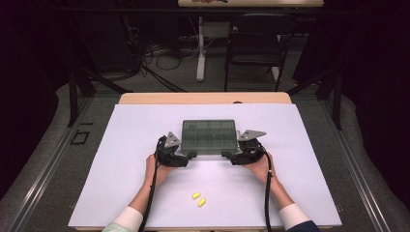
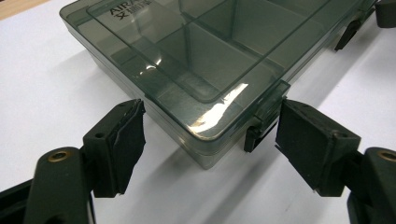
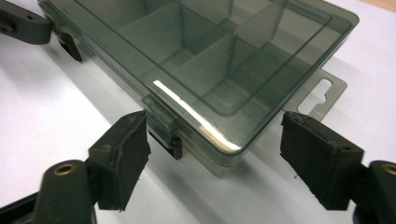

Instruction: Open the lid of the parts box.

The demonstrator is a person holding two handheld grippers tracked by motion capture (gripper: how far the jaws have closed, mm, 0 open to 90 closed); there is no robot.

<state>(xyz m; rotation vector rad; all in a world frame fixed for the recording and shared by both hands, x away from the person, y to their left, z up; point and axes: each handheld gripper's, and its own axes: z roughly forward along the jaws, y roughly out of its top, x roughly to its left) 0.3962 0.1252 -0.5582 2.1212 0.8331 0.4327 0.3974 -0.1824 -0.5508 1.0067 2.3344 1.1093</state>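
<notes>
desk (image 1: 121, 159): white and wide; the box sits in its middle
box (image 1: 208, 137): smoky see-through plastic, lid down; long side runs left to right; near corners poke between the jaws
left gripper (image 1: 189, 155): at the near left corner; jaws partly open, gripping nothing; a latch (image 2: 261, 122) is by one pad
right gripper (image 1: 227, 154): at the near right corner; the same
yellow bits (image 1: 198, 198): nearer the person, well apart, not in the way

This looks like a lab recording bay: black curtains (image 1: 382, 72) close it in, loose cables (image 1: 159, 58) trail over grey floor, a black metal frame (image 1: 72, 92) flanks the white-topped wooden counter (image 1: 145, 125), beyond it a black folding chair (image 1: 254, 46).
</notes>
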